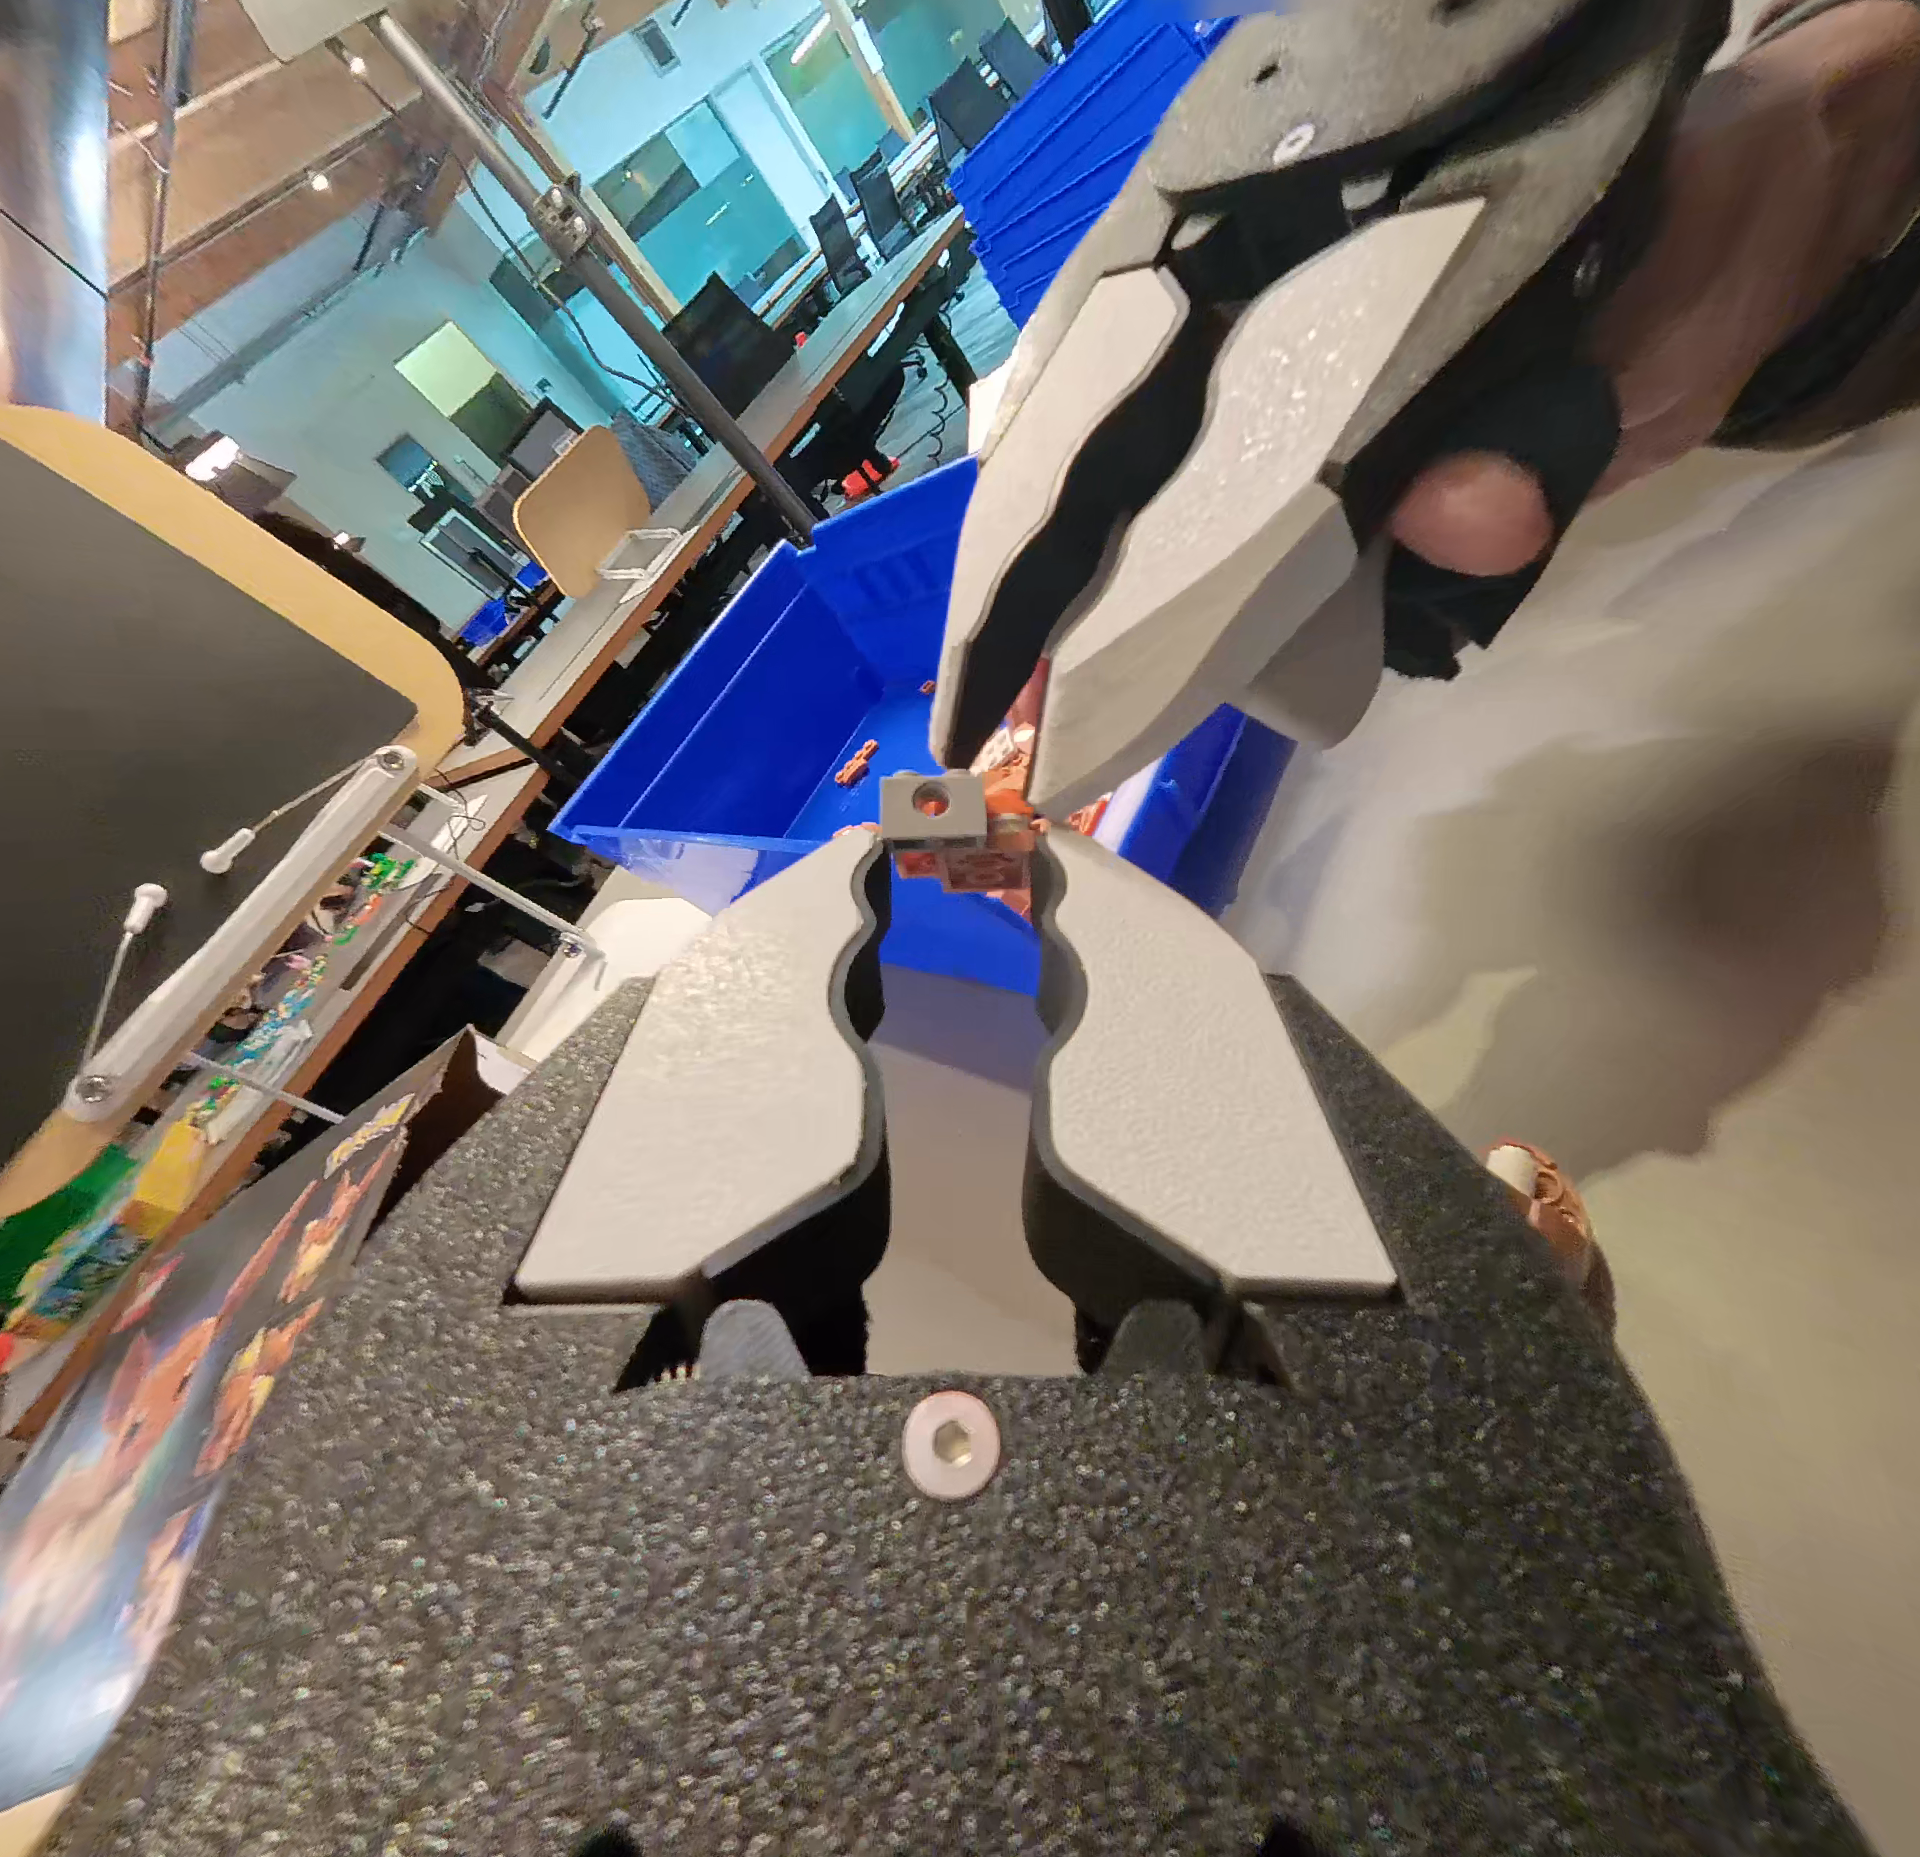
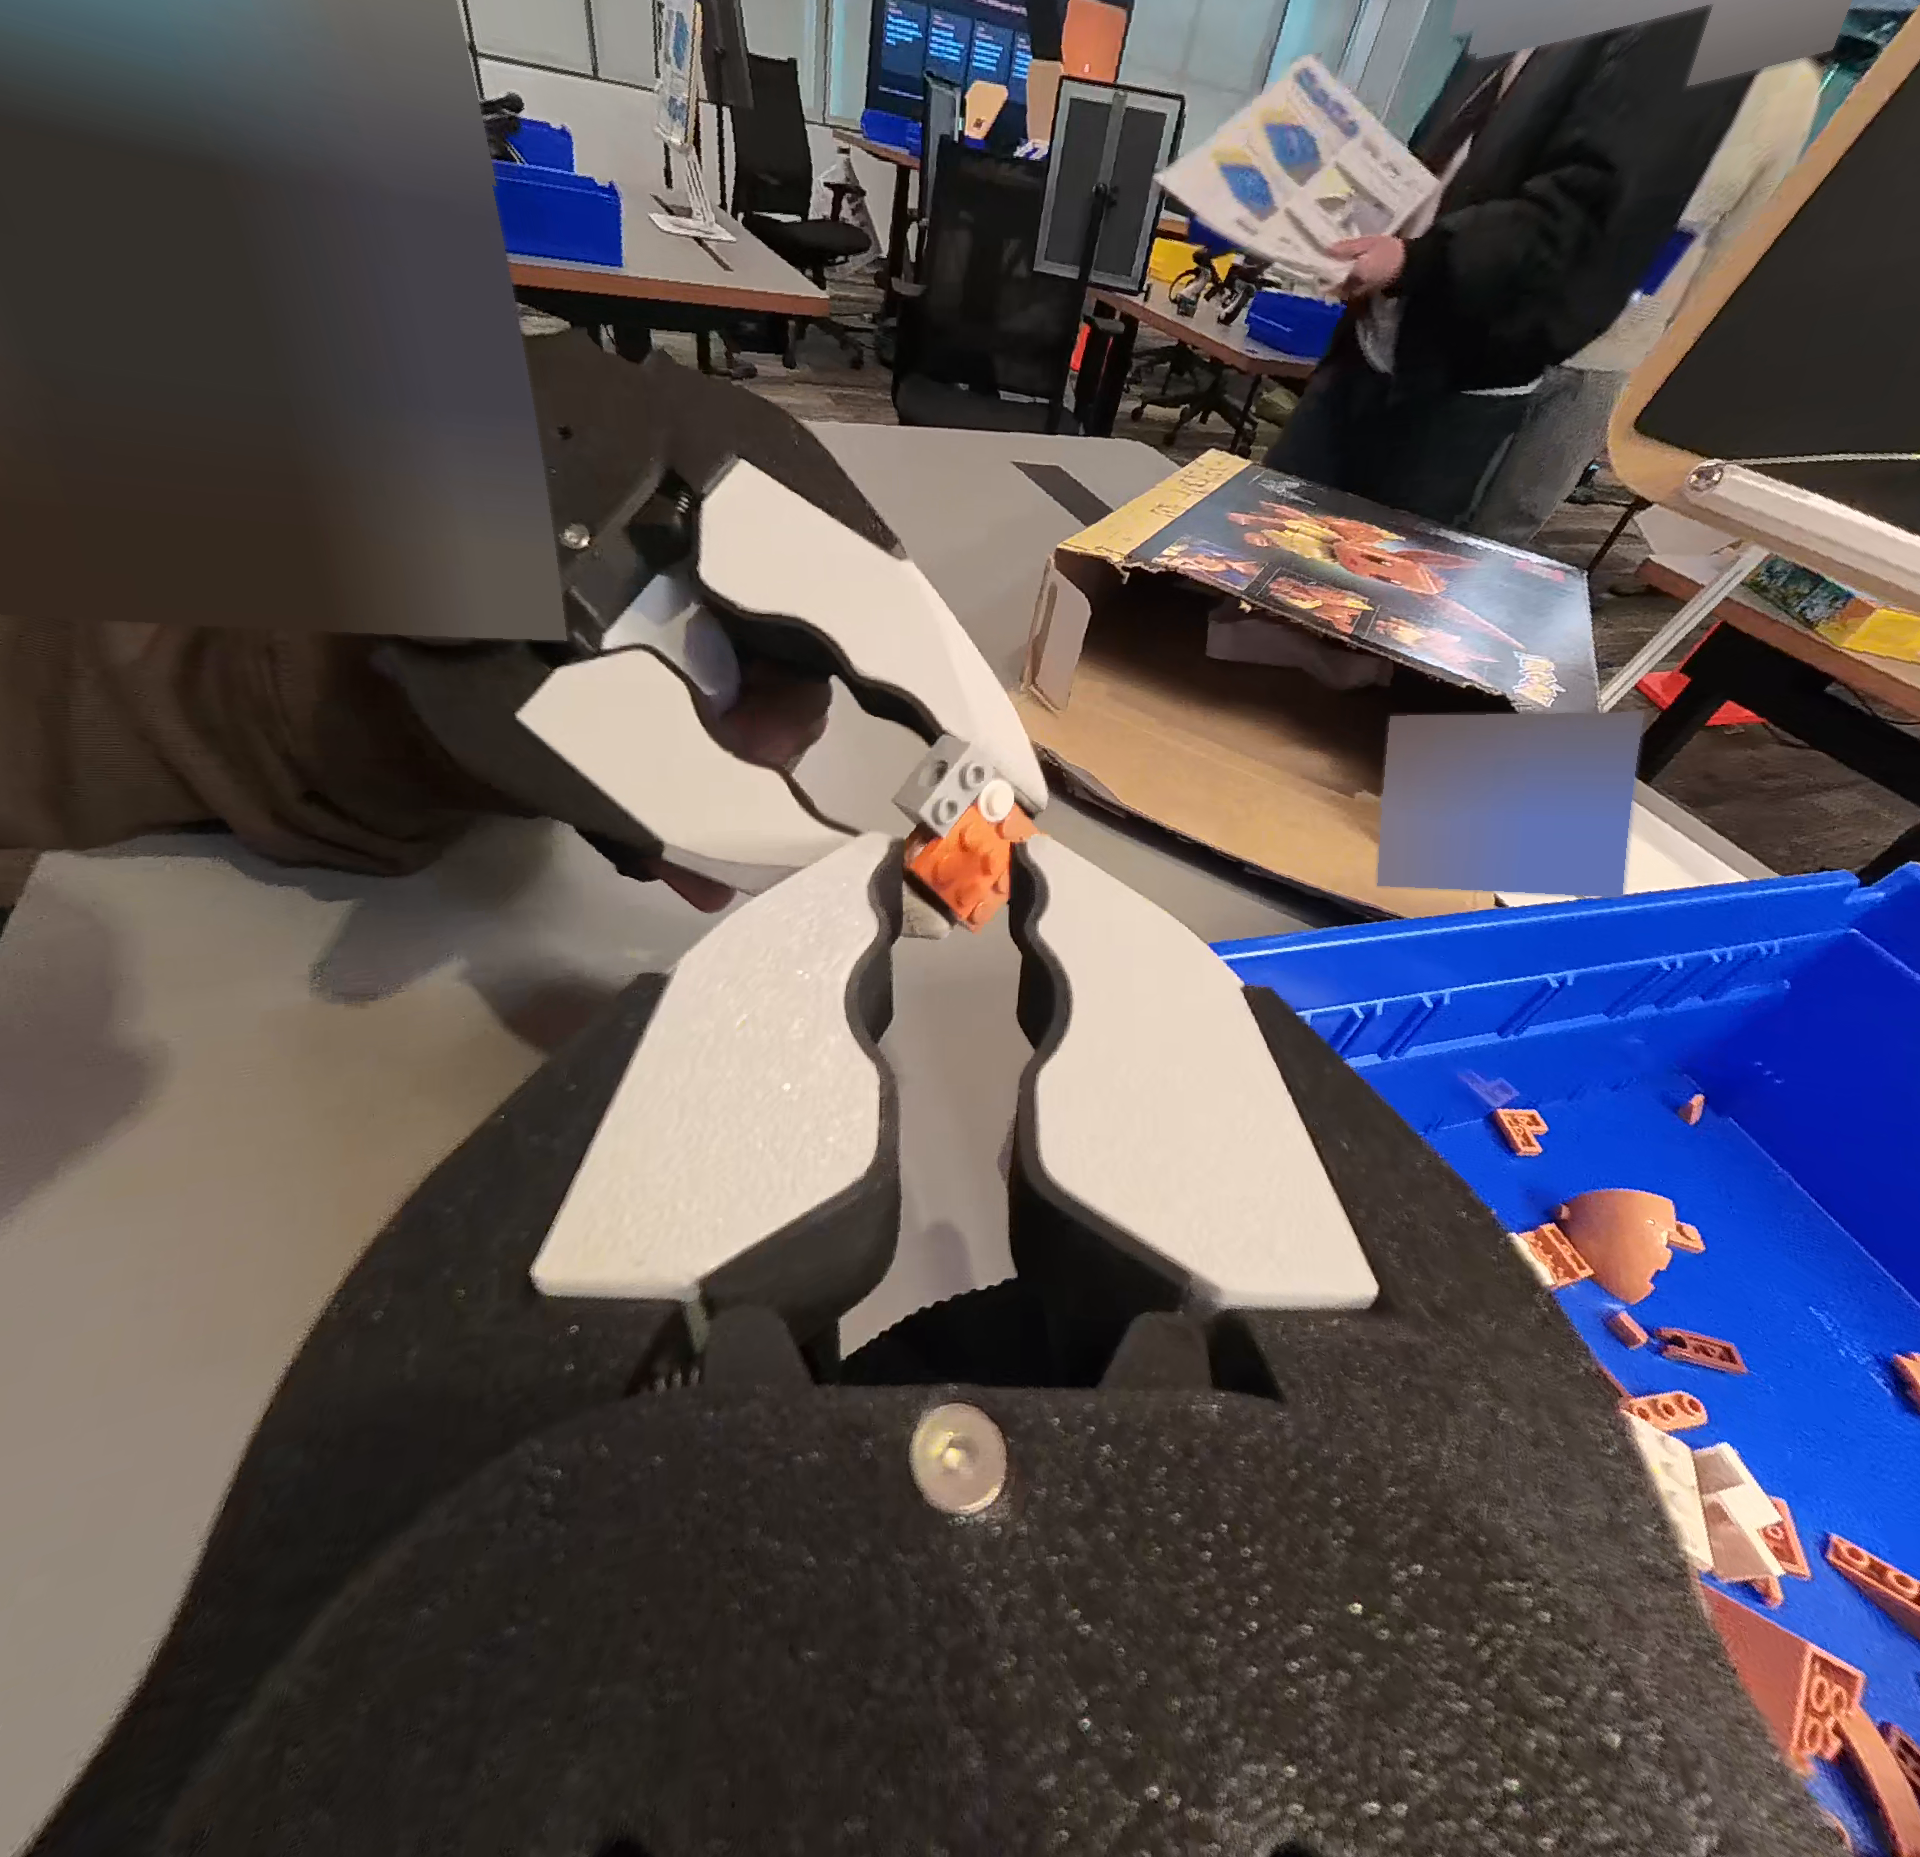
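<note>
A small brick assembly is held in the air between both grippers: a grey brick with holes joined to orange plates. My left gripper is closed on the assembly at its fingertips. In the right wrist view it reaches in from the left. My right gripper is closed on the orange plates. In the left wrist view it comes down from the upper right in a gloved hand, tips against the assembly.
A blue bin stands close by, with several loose orange-brown pieces in it. An open cardboard box with a printed lid lies beyond on the grey table. A person stands behind it holding a booklet. A wood-edged black board is at the left. My left and right fingertips are right by each other.
</note>
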The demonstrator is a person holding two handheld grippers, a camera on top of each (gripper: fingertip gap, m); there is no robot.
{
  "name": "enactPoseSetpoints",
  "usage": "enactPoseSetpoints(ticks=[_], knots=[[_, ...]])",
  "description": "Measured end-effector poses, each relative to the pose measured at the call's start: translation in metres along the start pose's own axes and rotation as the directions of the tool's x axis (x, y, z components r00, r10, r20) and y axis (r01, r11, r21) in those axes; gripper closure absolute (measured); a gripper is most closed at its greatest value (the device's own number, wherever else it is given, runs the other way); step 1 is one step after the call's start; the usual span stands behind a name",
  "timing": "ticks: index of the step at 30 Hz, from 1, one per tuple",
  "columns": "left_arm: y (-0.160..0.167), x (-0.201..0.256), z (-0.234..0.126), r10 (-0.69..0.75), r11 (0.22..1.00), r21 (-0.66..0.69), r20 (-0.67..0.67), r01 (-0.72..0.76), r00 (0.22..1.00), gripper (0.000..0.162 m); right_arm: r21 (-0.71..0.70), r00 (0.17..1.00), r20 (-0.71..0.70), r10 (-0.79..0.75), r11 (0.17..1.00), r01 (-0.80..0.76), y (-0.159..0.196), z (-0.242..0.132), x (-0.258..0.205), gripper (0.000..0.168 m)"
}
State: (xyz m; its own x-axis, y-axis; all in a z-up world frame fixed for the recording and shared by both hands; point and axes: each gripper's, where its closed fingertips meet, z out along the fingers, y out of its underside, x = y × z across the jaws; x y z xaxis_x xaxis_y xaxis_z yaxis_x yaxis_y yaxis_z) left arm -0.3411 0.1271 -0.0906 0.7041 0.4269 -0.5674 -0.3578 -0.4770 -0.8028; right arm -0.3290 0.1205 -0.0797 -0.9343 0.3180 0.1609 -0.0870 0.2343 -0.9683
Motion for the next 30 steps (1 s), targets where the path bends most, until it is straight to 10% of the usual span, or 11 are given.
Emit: enactPoseSetpoints(ticks=[30], knots=[[-0.003,0.025,0.001,0.2,0.98,0.036,-0.103,-0.197,0.974,0.137,-0.146,0.986,0.163,-0.017,0.988,0.041,0.019,-0.009,-0.016,0.157]])
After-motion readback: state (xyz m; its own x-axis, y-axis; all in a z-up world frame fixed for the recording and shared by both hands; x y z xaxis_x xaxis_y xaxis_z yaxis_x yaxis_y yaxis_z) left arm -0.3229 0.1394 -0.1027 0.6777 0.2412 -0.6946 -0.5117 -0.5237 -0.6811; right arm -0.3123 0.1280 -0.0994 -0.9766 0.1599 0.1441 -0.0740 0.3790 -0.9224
